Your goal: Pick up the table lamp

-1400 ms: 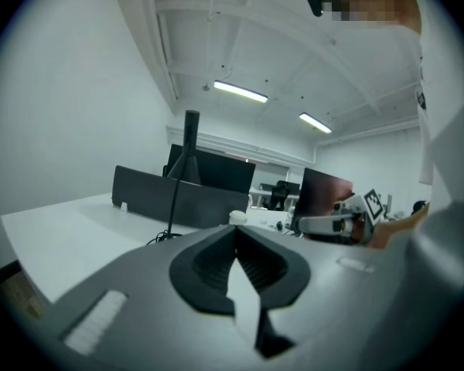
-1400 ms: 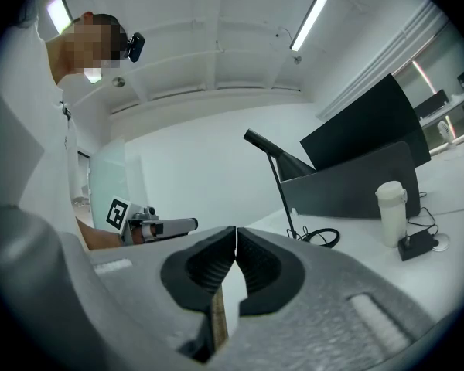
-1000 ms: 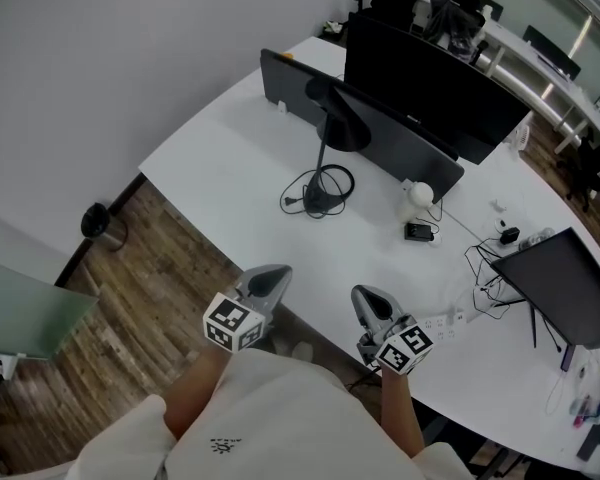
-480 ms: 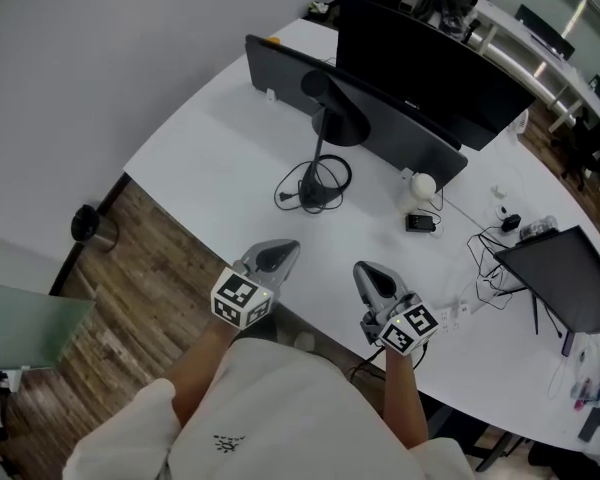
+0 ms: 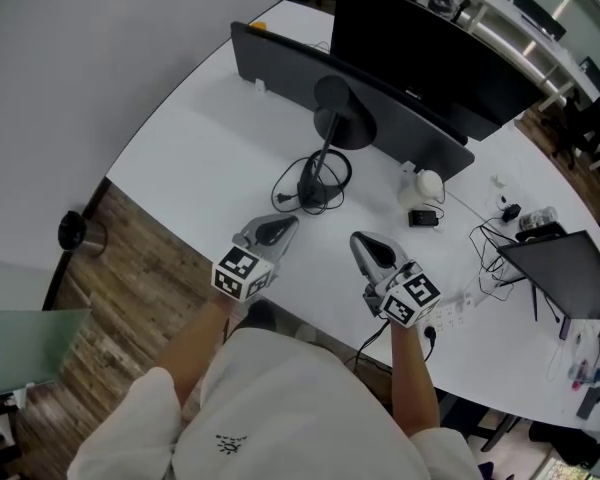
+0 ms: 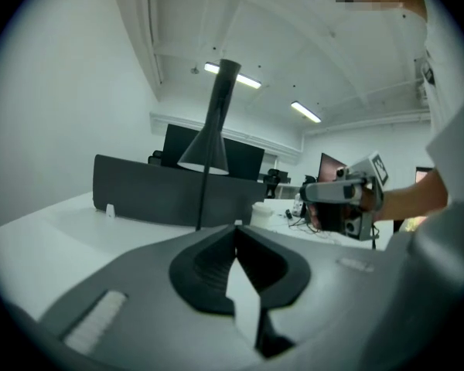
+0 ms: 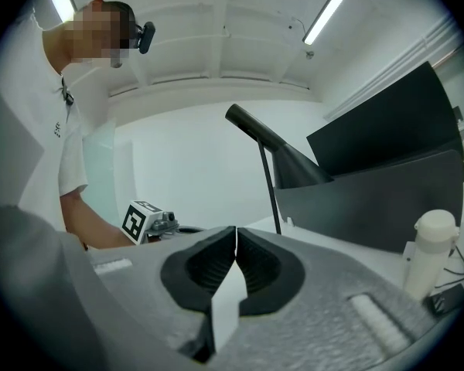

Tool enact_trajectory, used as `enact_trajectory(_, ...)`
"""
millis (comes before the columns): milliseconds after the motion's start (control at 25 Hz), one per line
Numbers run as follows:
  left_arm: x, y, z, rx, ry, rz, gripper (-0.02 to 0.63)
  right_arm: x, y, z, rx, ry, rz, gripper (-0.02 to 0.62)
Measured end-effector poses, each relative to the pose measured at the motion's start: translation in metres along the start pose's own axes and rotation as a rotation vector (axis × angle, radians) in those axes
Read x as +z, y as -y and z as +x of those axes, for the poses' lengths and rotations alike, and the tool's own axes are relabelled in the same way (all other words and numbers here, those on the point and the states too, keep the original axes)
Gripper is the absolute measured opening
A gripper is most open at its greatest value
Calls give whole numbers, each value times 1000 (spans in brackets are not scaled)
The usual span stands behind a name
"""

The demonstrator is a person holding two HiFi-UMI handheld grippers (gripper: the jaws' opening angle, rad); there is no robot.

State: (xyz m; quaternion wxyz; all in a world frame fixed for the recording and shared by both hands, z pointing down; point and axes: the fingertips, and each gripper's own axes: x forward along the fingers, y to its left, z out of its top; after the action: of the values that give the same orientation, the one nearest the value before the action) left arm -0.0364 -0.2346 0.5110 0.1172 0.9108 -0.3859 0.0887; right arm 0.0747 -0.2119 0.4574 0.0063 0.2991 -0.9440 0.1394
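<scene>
Head view: a white table [image 5: 200, 158] curves across the frame. A dark panel [image 5: 280, 58] stands on its far part with a black monitor [image 5: 430, 58] behind it. A white bottle [image 5: 427, 183] and a small black box [image 5: 421, 217] sit to the right of the lamp [image 5: 325, 153]; further right lie tangled wires [image 5: 495, 253] beside a second monitor [image 5: 565, 278]; a bin [image 5: 73, 230] stands on the wood floor. The lamp stands on the table just in front of the panel, beyond both grippers and nearer the left one. A black cable [image 5: 332, 173] loops round its small base. The left gripper [image 5: 283, 224] and right gripper [image 5: 358, 240] are side by side over the table's near edge, both apart from the lamp.

Left gripper view: the jaws are pressed together with nothing between them. The lamp is straight ahead — all black, with a thin upright stem and a cone shade that narrows into a long leaning neck. The panel runs behind it; the right gripper shows at the right, in a hand.

Right gripper view: the jaws meet tip to tip, empty. The lamp stands ahead, a little to the right, its neck slanting up to the left; panel and monitor rise behind it. The bottle is near at the right — the left gripper's marker cube shows at the left.
</scene>
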Motion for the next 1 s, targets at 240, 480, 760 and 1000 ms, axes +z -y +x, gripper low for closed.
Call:
enact_trajectory(240,14,-41,26,-66,-5,47,-5,16,21,40,-36,6,-21,3)
enact_trajectory(480,27,-58,57,-130,3,78,3,22,36,66,-57,1,-34,3)
enact_trajectory(760,26,-61,79,-168,-2,79,50,24,54,77,-83,8,-35,5)
enact_trajectory(1000,12,-61,93,-192,-39,102,124,18,66,94,-87,-7,-64,6)
